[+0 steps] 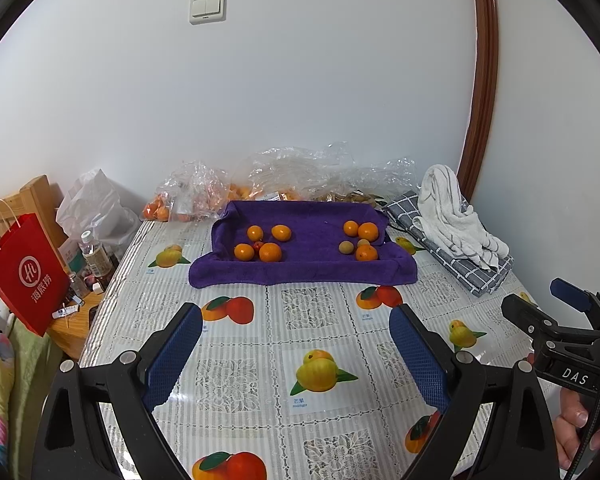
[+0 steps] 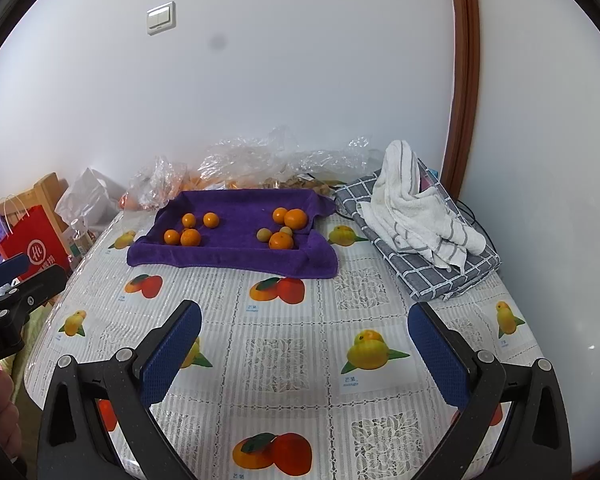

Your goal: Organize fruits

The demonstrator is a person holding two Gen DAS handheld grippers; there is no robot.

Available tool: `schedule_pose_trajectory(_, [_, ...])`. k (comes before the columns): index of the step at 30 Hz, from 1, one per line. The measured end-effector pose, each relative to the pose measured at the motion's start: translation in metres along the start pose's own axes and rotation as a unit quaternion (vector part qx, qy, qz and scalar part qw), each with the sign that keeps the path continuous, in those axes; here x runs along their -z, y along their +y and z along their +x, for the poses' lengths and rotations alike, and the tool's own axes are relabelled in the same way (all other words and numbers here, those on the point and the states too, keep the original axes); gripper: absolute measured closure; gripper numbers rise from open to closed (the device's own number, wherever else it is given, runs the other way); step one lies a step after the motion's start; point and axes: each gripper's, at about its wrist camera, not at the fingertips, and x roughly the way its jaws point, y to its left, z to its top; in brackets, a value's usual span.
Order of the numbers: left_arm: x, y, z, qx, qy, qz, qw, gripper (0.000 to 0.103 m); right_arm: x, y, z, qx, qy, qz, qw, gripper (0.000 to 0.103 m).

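Oranges lay in two clusters on a purple towel, well ahead of both hand-held grippers, left and right; we noted each wide open, empty, above the bench.

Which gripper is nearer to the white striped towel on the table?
Right. The right gripper hangs open over the tablecloth, just short of the white striped towel. The left gripper, also open, sits farther to the left.
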Motion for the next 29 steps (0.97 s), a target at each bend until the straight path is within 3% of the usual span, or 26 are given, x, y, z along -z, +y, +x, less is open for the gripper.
schedule_pose_trajectory(29, [-0.0033, 0.0014, -0.0003, -0.005, 0.001, -0.006, 1.0000, 0.008, -0.0008, 0.0015, 0.0024, -0.003, 0.000, 0.005, 1.000, 0.001])
